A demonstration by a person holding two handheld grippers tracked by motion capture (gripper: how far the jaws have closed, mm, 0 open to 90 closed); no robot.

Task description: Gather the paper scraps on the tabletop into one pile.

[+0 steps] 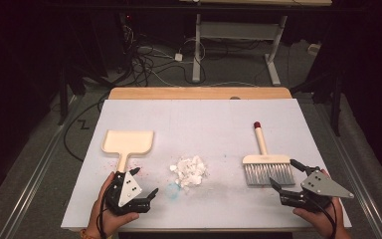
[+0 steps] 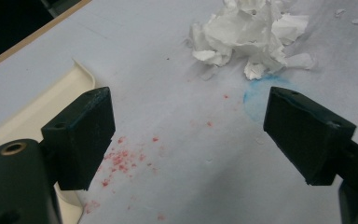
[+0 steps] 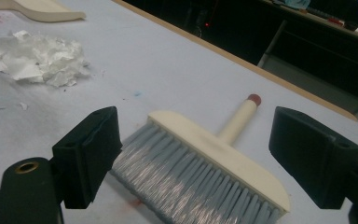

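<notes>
Since paper scrap pile point(image 1: 189, 171) sits mid-table between dustpan point(image 1: 128, 142) and brush point(image 1: 267, 164), looks like sweep-up setup: pan at my left, brush at my right, both flat, handles easy to reach. Brush bristles face me, handle points away. Left gripper point(image 1: 145, 184) low by pan handle, jaws wide, nothing held. Right gripper point(image 1: 284, 175) just beside bristles, jaws spread wide around brush head, empty too. Forearms come in low from near edge.

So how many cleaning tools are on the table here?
2: a dustpan at the left, its handle by the left claw, and a brush at the right, beside the right claw.
</notes>
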